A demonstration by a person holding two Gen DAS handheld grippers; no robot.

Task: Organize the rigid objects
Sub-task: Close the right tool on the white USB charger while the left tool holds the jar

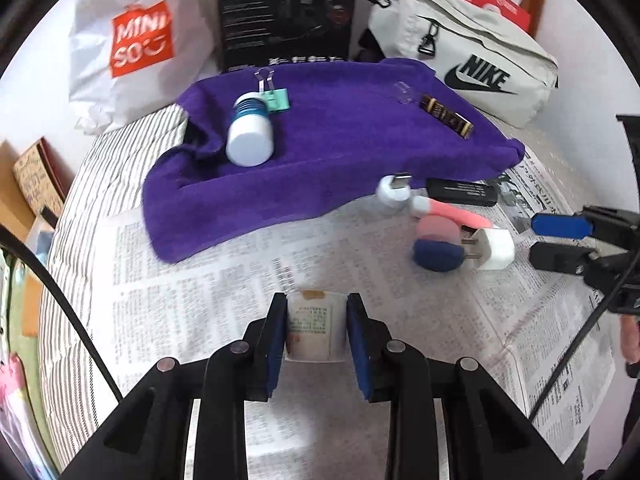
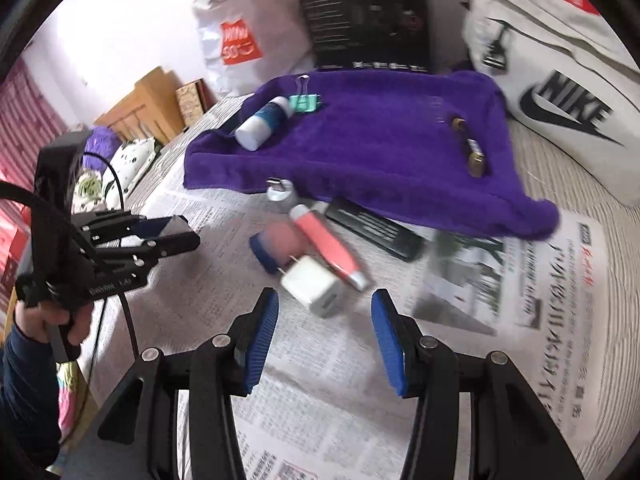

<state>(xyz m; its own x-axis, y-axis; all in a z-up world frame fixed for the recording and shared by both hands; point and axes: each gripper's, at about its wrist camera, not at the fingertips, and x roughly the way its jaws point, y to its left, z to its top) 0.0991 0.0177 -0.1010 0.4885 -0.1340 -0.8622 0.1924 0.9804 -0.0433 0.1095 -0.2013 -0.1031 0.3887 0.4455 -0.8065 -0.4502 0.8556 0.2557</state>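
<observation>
While we held both grippers over the newspaper [image 1: 168,312], the left gripper [image 1: 317,334] at the bottom centre of its view pinched a small white bottle [image 1: 314,330], both blue pads pressed on its sides. We judged it light, stiff and a little slick, so a grip across the middle of the body suited it.

In the right view, the right gripper [image 2: 325,334] at the bottom centre stood spread and empty. Just past its fingertips lay a white charger [image 2: 314,284], touching a pink tube [image 2: 328,246] and a blue-capped pink item [image 2: 276,246]. We judged the charger hard and light, best taken across its flat sides, clear of the prongs. A black stick [image 2: 374,228] lay a little further up, beside the cloth's edge.

Beyond, across the middle of the frame, the purple cloth [image 2: 380,148] bore a white jar [image 2: 262,122], a green clip [image 2: 306,102] and a dark bar [image 2: 470,148]. Bags and a dark box stood along the top.
</observation>
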